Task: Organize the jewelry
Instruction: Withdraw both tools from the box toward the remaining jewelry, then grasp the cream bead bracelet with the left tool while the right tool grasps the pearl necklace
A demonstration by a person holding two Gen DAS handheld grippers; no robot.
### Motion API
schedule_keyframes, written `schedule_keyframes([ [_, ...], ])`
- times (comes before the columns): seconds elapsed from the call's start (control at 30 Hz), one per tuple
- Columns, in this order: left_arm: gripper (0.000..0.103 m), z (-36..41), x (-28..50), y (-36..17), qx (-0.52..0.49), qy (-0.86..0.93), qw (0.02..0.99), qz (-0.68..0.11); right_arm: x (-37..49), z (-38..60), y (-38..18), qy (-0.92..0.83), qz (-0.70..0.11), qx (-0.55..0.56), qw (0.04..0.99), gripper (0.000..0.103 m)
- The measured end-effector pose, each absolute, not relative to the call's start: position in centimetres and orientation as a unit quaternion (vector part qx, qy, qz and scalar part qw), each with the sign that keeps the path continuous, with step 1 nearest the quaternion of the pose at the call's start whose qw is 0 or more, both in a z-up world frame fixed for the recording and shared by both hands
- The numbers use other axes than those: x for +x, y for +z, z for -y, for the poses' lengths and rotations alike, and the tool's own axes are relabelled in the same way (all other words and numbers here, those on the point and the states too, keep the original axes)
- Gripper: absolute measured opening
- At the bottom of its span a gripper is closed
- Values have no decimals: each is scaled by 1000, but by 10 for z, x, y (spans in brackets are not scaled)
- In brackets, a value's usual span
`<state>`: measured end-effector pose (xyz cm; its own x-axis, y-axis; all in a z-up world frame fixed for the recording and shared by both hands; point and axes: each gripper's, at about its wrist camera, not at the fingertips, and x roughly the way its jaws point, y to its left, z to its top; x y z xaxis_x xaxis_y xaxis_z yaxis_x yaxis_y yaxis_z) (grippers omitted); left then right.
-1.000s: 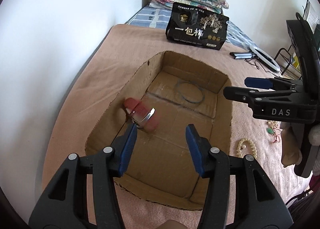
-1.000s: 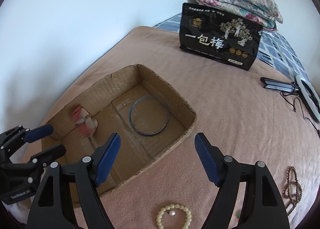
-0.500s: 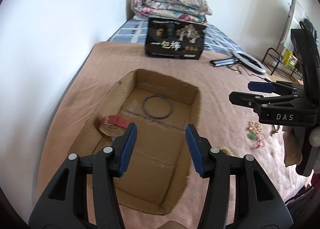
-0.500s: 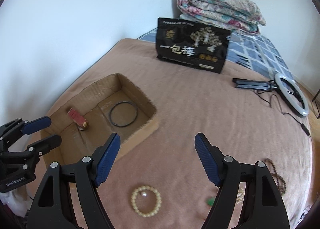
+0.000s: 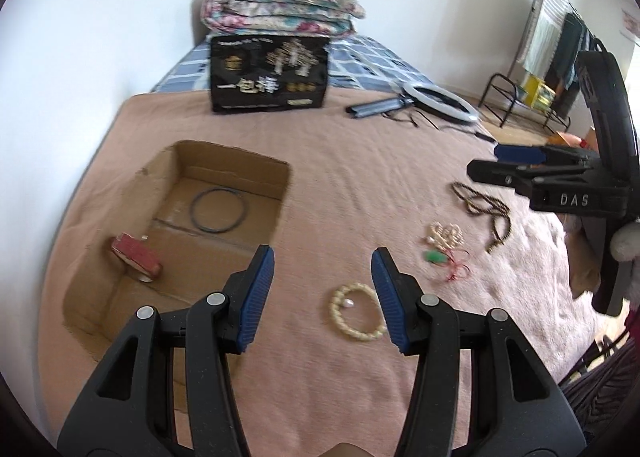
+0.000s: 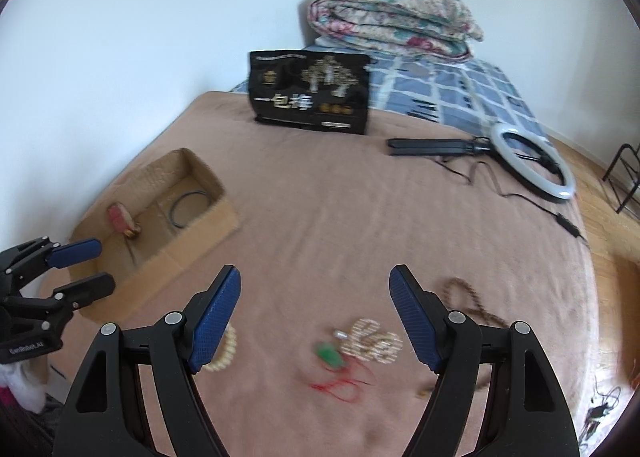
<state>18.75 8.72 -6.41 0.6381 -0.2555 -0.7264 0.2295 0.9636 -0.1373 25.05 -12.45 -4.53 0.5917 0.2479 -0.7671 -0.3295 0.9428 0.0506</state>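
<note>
Pink bedspread (image 5: pixel 360 185) carries loose jewelry: the pearl bracelet (image 5: pixel 354 313) lies right of the cardboard box (image 5: pixel 236 165). Both the left hand-held gripper (image 5: pixel 322 297) and right hand-held gripper (image 6: pixel 314 315) are apart, empty. Small beads could slip the pads or snag the red string (image 6: pixel 340 387).
</note>
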Motion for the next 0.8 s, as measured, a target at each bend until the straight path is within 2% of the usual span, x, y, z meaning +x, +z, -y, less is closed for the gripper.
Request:
schedule_keyframes([
  [0.17,52,-59,180,-82,0,-153,892,-426,242,162,-55,144,-416,-59,896,77],
  [0.7,52,-35,177,-140,-3,-153,857,-493,267,189,-120,163,-529,25,832,76],
  [0.8,52,-38,180,-148,-7,-149,851,-503,275,193,-133,156,-547,45,821,69],
])
